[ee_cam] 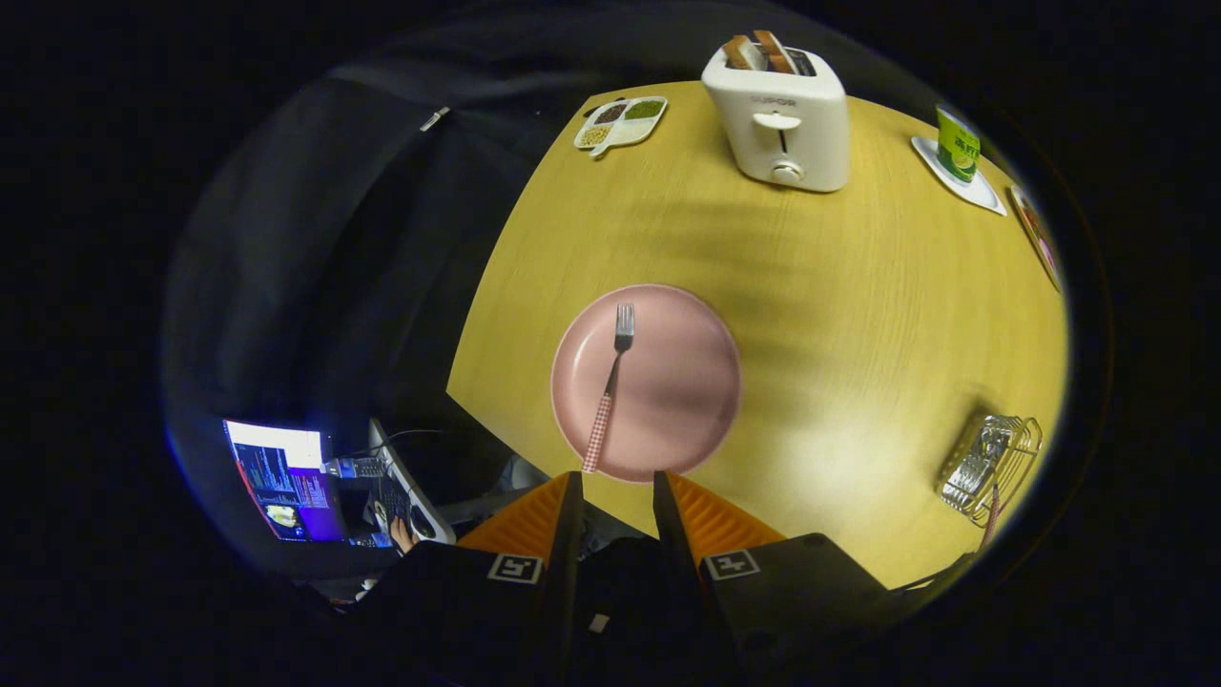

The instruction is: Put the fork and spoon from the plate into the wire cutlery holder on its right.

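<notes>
A pink plate (668,401) sits on the yellow wooden table (858,315), just ahead of my fingers. On its left half lies a fork (610,382) with a red-checked handle, tines pointing away from me and the handle end near my left fingertip. The wire cutlery holder (992,463) stands to the right of the plate near the table's front edge. A thin reddish handle (992,520) sticks out of the holder; I cannot tell what it belongs to. My gripper (616,477) hangs above the plate's near rim, open, with nothing between its fingers.
At the far side stand a white toaster (782,119) with two bread slices, a divided dish (620,122) of beans and a green cup (957,145) on a white coaster. The table's left edge (486,305) drops off to dark cloth. A lit screen (281,477) sits below it.
</notes>
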Motion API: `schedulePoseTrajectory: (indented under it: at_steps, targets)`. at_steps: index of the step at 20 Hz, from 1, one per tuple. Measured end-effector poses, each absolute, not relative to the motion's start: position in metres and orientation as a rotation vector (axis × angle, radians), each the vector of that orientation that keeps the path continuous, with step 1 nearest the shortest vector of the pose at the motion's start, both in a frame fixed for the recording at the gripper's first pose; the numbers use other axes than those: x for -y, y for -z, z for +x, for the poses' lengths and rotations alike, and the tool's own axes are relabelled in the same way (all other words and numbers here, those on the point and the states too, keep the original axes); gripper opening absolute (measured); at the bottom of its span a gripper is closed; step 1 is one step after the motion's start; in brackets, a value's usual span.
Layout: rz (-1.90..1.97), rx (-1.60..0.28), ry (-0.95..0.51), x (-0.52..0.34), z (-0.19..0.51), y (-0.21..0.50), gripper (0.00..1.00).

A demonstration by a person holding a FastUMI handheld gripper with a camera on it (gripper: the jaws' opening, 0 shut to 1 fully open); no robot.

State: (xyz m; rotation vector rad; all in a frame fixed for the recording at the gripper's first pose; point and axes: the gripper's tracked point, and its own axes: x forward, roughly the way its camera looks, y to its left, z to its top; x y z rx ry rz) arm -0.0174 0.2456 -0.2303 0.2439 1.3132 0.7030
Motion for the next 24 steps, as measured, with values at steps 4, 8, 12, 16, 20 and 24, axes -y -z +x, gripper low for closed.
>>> schedulePoseTrajectory:
  at_steps: [4,8,12,16,20,24]
  targets:
    - [0.214,-1.356,-0.697,-0.284,-0.017,0.257,0.47]
    - [0.183,-1.405,-0.67,-0.307,-0.016,0.291,0.47]
    - [0.155,-1.439,-0.641,-0.32,-0.017,0.319,0.47]
    - [0.126,-1.471,-0.614,-0.333,-0.02,0.34,0.47]
    - [0.076,-1.485,-0.592,-0.34,-0.028,0.355,0.47]
    - [0.064,-1.491,-0.554,-0.334,-0.025,0.364,0.2]
